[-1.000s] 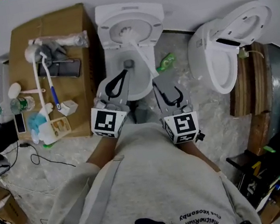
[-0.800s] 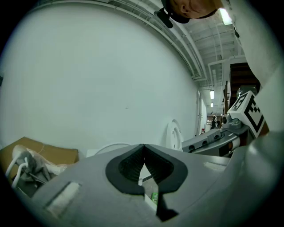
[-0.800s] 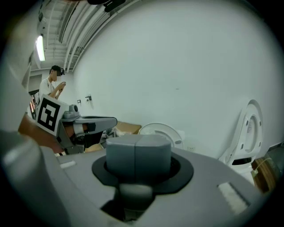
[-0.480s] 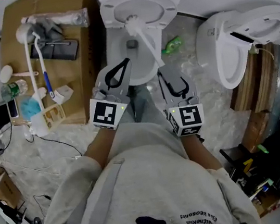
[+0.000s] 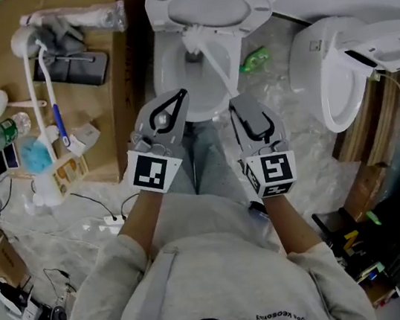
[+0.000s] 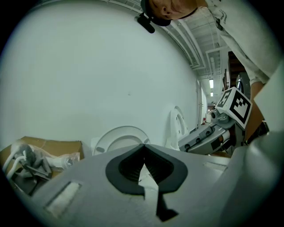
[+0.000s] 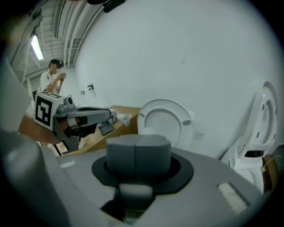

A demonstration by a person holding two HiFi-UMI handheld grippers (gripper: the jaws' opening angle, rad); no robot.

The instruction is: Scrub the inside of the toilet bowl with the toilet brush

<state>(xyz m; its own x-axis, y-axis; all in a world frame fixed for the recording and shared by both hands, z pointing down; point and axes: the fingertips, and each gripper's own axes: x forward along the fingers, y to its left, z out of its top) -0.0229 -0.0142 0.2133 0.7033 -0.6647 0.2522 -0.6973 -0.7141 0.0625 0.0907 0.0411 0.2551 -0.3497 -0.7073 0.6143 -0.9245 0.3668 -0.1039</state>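
**Head view, with both tool views.** The toilet brush [image 5: 215, 63] stood in the toilet bowl [image 5: 162, 71] at upper centre. Its head lay toward the rear of the bowl and its handle slanted down-right over the front rim. The left tool [image 5: 177, 97] and right tool [image 5: 240, 102] hovered just short of that rim. Both were clenched on nothing, and each tool's own view showed its jaws pressed together with nothing between. Compared with a second earlier, the toilet sat higher in the frame. The brush lay as before, and the right tool's tip remained beside the handle end. Neither tool had taken the brush. Scrubbing was therefore judged not under way, since the handle had yet to be gripped.
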